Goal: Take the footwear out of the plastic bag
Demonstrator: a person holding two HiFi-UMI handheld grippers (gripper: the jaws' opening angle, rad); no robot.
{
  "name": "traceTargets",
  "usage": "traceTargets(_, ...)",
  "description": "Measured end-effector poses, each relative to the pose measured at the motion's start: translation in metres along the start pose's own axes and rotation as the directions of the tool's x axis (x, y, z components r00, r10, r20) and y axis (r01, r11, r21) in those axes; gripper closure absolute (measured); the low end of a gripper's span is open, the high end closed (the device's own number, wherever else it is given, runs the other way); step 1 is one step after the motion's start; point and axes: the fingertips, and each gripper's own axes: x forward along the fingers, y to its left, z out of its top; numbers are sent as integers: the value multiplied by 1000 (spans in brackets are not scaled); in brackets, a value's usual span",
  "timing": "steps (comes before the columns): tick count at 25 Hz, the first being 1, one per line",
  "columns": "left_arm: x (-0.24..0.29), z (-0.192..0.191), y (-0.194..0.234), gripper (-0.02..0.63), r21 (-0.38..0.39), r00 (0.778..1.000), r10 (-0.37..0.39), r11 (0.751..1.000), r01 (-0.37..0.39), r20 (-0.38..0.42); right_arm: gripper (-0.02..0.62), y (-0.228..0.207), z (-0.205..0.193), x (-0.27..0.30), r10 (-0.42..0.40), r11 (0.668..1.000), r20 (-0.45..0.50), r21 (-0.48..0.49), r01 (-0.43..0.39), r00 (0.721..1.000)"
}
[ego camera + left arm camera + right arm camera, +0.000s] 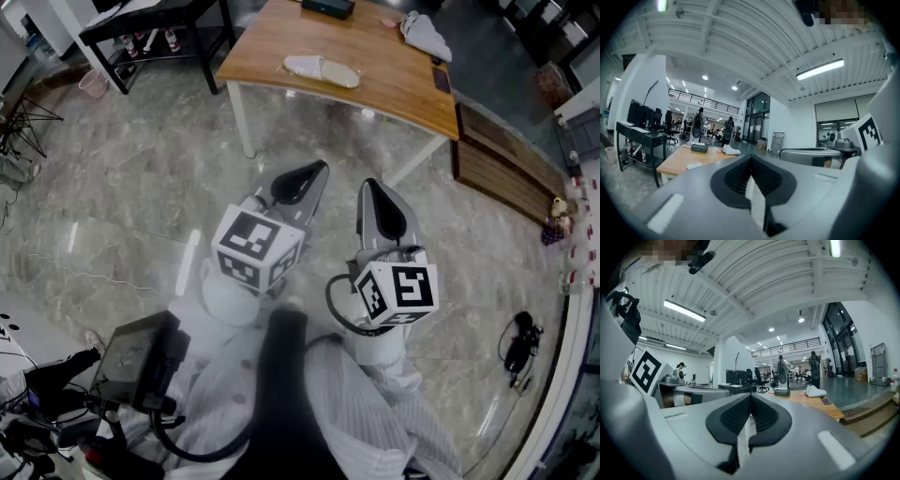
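Pressed together with nothing between them, the left tongs (317, 171) and the right tongs (371, 187) are held level, side by side, close to the person's body. Each gripper view shows its black ribbed pads (736, 178) meeting along one seam. Beneath and ahead of them lies grey marbled stone floor (141, 187), and only beyond that stretch stands the brown wooden bench (394, 89), well apart from both tongs. On it, not far from the edge that faces the person, lies a pale flat slipper-shaped bundle (322, 69). I take it for the footwear in its plastic bag, though it is too small to tell film from shoe. Farther back are a white crumpled heap (427, 36) towards the right corner and a dark rectangular box (328, 7) at the far edge. The task looks not yet begun, and the first risk is choosing wrongly between the two pale things, since either could be the bagged item. Another is that closed tongs arriving at the bundle would only shove it, and so near the edge a push or drag could send it to the floor. Thin slick film may also slip from the pads, or a pinch may catch bag and shoe together so that nothing slides out. One pair probably has to hold the bag while the other pulls.
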Motion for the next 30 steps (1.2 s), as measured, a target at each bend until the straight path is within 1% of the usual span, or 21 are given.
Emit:
traceTargets(5,1,4,0,604,3,1000,-3,1000,3,1,583,1,2,2,3,1000,-9,-6,-3,1000)
traceTargets(9,1,4,1,604,0,1000,-3,1000,3,2,583,-1,4,2,-18,1000,6,-10,18,1000)
traceTargets(14,1,4,-1,604,-4,1000,-3,1000,3,1,581,0,3,-2,-19,1000,11,-13,19,1000)
traceTargets(20,7,-9,1,604,-22,999,19,1000,-20,-25,581,-11,-10,-2,-6,1000,-16,0,6,1000)
traceTargets(25,26,-22,25,604,-62,998,35,997,-39,-58,581,-23,-26,25,10,1000,-56,22,-9,998)
traceTargets(30,75,-31,71,604,-74,996,40,996,-45,-77,581,-52,-37,86,10,999,-71,34,-7,997)
